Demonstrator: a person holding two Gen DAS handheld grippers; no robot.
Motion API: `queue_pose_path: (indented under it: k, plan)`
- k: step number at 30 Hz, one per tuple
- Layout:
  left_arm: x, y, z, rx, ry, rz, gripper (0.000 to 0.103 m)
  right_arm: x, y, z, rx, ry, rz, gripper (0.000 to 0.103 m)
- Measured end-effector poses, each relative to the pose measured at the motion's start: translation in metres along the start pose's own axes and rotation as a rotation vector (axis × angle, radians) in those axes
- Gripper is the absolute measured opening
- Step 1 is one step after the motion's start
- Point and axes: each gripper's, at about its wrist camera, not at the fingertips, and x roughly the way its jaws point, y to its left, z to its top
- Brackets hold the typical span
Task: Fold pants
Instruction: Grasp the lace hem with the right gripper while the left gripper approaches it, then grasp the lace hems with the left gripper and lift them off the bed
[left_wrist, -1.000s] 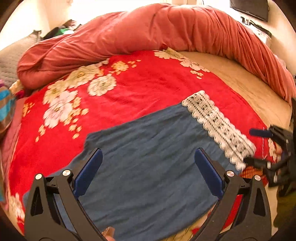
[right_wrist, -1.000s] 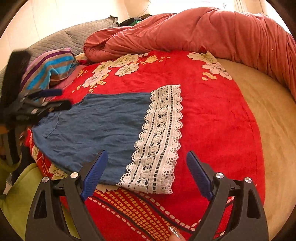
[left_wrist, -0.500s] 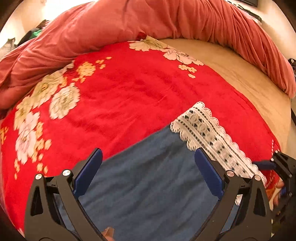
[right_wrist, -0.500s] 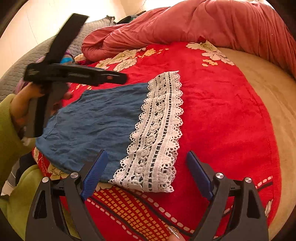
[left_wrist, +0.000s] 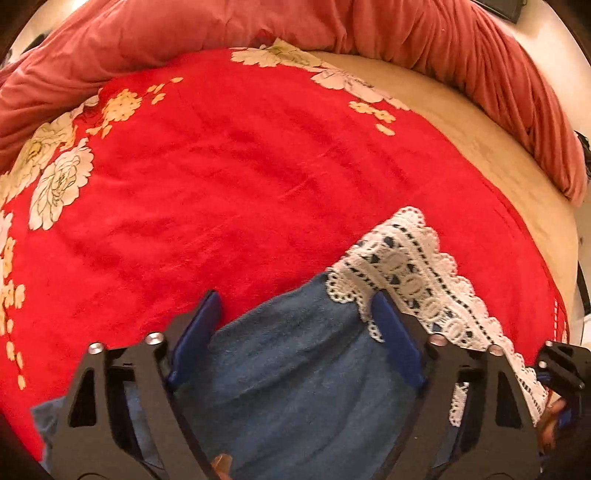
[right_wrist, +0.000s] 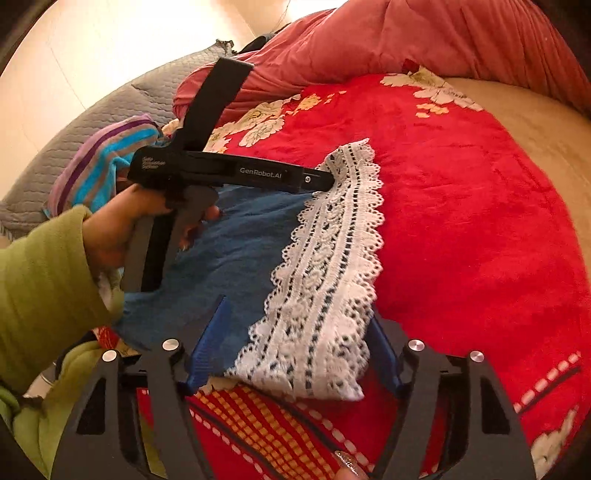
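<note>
Pants (right_wrist: 229, 258) lie flat on red blanket (right_wrist: 461, 221) w/ lace hem (right_wrist: 325, 280) btwn wide-open right gripper (right_wrist: 295, 343), left gripper (left_wrist: 295, 332) also wide over denim; risk: pinching one layer only, so fold skews.

light: bright, warm, blown-out along top edge | blur: mild motion smear | edges: strong fisheye curvature, dark corners

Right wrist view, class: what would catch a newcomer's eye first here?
The white lace hem of the blue pants, lying between the open right gripper fingers near the bed's front edge. Beneath spreads a bright red floral blanket. The left gripper reaches across to the hem's far corner.
</note>
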Motion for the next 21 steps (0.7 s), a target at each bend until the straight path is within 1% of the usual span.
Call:
queue_pose_path:
  k: [1,2,3,4,5,6,9,10,11,12,13,14,18,19,21]
  plan:
    - [-0.001,-0.003,-0.001,0.010,-0.005,-0.006,0.058,0.003,0.001,0.002,-0.007,0.000,0.004,0.063]
    - [-0.002,-0.006,-0.001,0.017,-0.007,-0.013,0.053,0.006,0.002,0.003,-0.013,0.003,0.001,0.059]
    - [-0.003,-0.011,-0.001,0.025,-0.006,-0.016,0.046,0.008,0.003,0.004,-0.019,0.008,-0.004,0.057]
    - [-0.002,-0.014,0.000,0.028,-0.002,-0.012,0.041,0.011,0.004,0.005,-0.027,0.012,-0.004,0.051]
    - [-0.002,-0.016,0.000,0.030,0.003,-0.008,0.038,0.012,0.004,0.007,-0.031,0.013,0.002,0.046]
    - [-0.001,-0.020,0.000,0.041,0.006,-0.004,0.032,0.015,0.003,0.008,-0.026,0.019,0.004,0.046]
    - [-0.004,-0.034,-0.002,0.138,0.000,0.051,0.023,0.019,0.000,0.009,-0.002,0.013,0.023,0.046]
    - [-0.004,-0.037,-0.002,0.154,0.004,0.062,0.021,0.020,0.000,0.010,0.000,0.012,0.023,0.045]
    - [-0.004,-0.036,-0.001,0.153,0.011,0.066,0.020,0.021,0.002,0.011,-0.005,0.009,0.019,0.038]
    - [-0.005,-0.034,-0.001,0.137,0.017,0.063,0.019,0.022,0.003,0.011,-0.009,0.009,0.012,0.034]
    - [-0.005,-0.032,0.000,0.115,0.020,0.057,0.017,0.023,0.003,0.012,-0.006,0.010,0.013,0.025]
    - [-0.005,-0.031,0.001,0.106,0.022,0.054,0.016,0.022,0.003,0.013,-0.001,0.013,0.024,0.022]
    - [-0.018,-0.027,-0.001,0.113,0.007,0.042,0.006,0.017,0.012,0.019,0.000,-0.003,0.035,0.021]
    - [-0.024,-0.022,-0.001,0.099,-0.008,0.037,0.000,0.015,0.015,0.021,-0.007,-0.009,0.035,0.021]
    - [-0.035,-0.013,0.001,0.058,-0.037,0.014,0.000,0.011,0.026,0.026,-0.039,-0.024,0.035,0.020]
